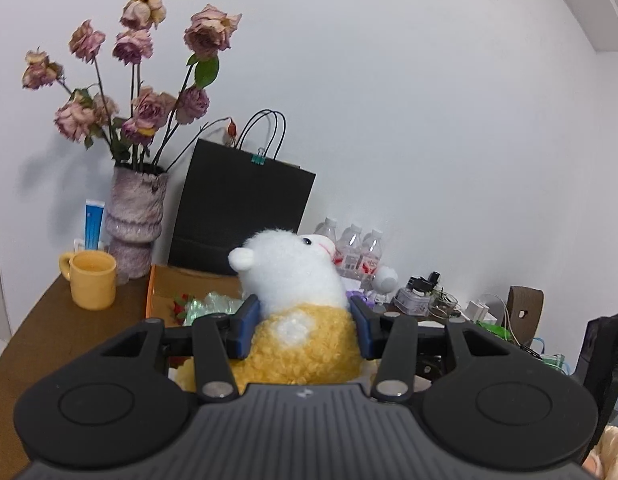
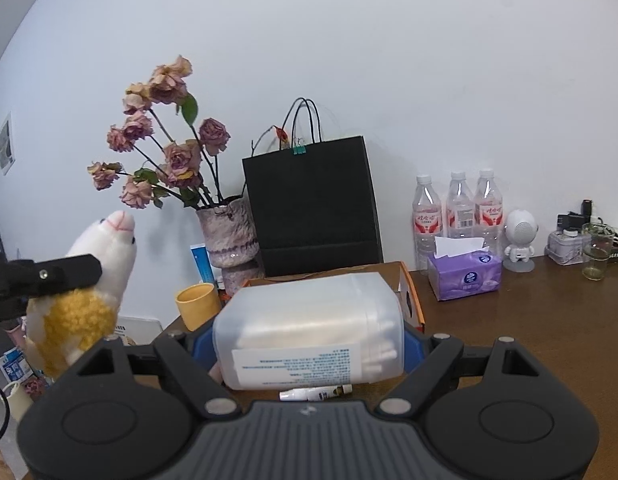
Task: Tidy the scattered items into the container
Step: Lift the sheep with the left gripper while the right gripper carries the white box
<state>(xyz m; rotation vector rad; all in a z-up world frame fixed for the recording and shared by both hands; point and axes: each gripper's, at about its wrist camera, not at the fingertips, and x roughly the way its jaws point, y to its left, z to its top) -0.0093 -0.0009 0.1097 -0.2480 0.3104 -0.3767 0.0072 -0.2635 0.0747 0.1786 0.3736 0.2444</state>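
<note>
My left gripper [image 1: 305,320] is shut on a white and yellow plush toy [image 1: 297,300] and holds it in the air near the orange cardboard box [image 1: 157,284]. The box holds red and green wrapped items [image 1: 205,306]. The toy also shows at the left of the right wrist view [image 2: 85,280]. My right gripper [image 2: 309,344] is shut on a translucent plastic cotton-swab box [image 2: 309,328] and holds it in front of the orange box [image 2: 413,292]. A small white tube [image 2: 315,393] lies on the brown table below it.
At the back stand a yellow mug [image 1: 93,280], a vase of dried roses [image 1: 135,216], a black paper bag [image 2: 313,208], three water bottles [image 2: 459,208], a purple tissue pack [image 2: 465,276], a white robot figure [image 2: 520,240] and a glass [image 2: 596,252].
</note>
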